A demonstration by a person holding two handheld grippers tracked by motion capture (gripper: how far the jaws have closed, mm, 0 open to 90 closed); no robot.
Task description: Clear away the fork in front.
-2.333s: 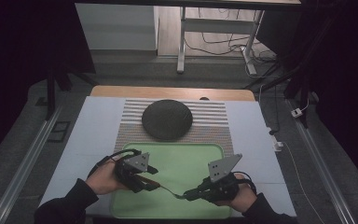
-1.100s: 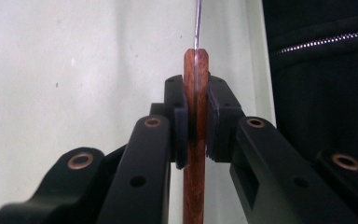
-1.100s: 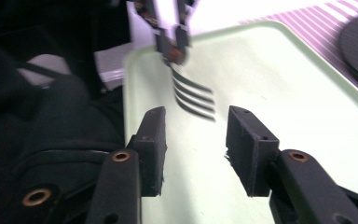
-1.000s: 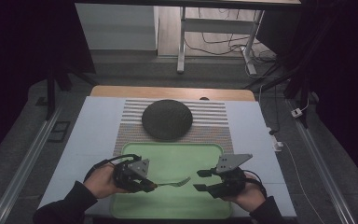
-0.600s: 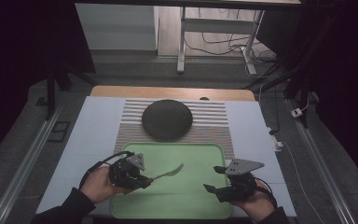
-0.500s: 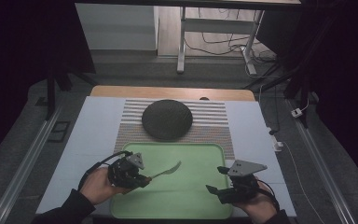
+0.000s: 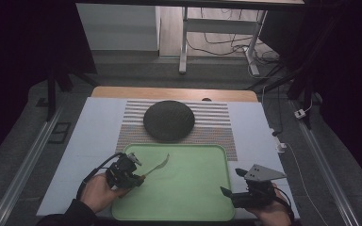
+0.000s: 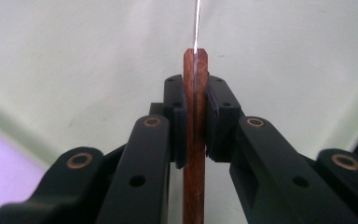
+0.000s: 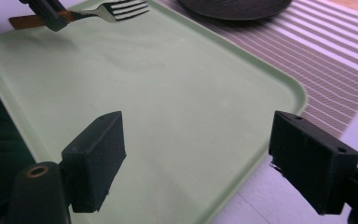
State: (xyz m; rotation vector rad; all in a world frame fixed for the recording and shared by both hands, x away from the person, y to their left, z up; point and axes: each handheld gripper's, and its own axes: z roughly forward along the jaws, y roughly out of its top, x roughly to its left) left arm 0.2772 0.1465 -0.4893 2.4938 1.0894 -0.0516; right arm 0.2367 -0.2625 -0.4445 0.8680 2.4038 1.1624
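The left claw pinches the wooden handle of a fork at the left edge of the green tray; in the left gripper view the jaws press on either side of the brown handle. The fork's tines point toward the tray's far side, lifted above its surface. The right claw is spread wide at the tray's near right corner, holding nothing. Beyond the tray, a dark round plate sits on a striped placemat toward the worktop's far edge.
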